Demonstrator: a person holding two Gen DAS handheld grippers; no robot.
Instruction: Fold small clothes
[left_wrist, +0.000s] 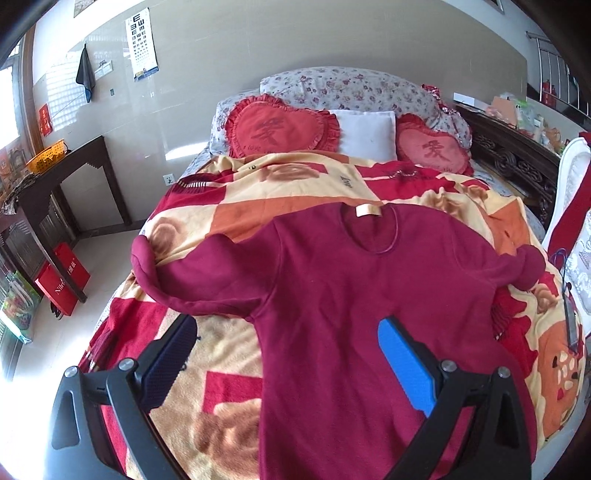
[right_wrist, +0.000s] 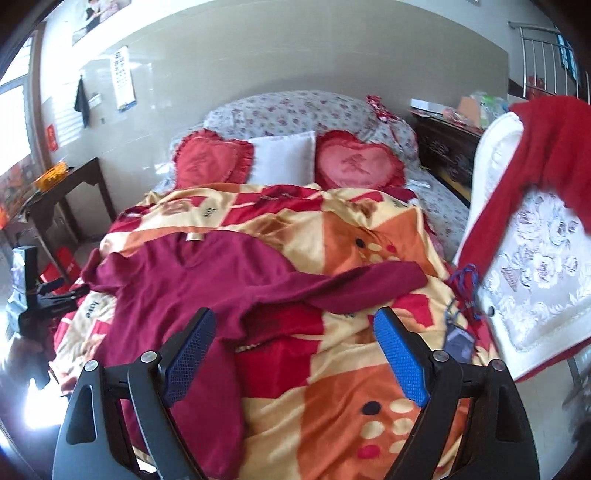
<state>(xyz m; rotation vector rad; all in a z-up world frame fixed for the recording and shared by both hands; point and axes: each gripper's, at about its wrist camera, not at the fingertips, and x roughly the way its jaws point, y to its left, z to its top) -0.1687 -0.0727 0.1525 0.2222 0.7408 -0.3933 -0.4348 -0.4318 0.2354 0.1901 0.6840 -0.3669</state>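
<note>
A maroon long-sleeved top (left_wrist: 351, 295) lies flat and face up on the red, orange and cream blanket (left_wrist: 229, 376), neck toward the pillows, both sleeves spread out. It also shows in the right wrist view (right_wrist: 177, 280), with its right sleeve (right_wrist: 362, 284) stretched across the blanket. My left gripper (left_wrist: 288, 332) is open and empty above the top's lower left side. My right gripper (right_wrist: 295, 328) is open and empty above the top's right edge, under the armpit. The left gripper's body (right_wrist: 33, 291) shows at the far left of the right wrist view.
Two red heart cushions (left_wrist: 280, 127) and a white pillow (left_wrist: 365, 131) lie at the head of the bed. A dark side table (left_wrist: 62, 173) stands on the left with red bags (left_wrist: 62, 280) below. A white chair (right_wrist: 535, 280) with a red garment (right_wrist: 546, 147) stands on the right.
</note>
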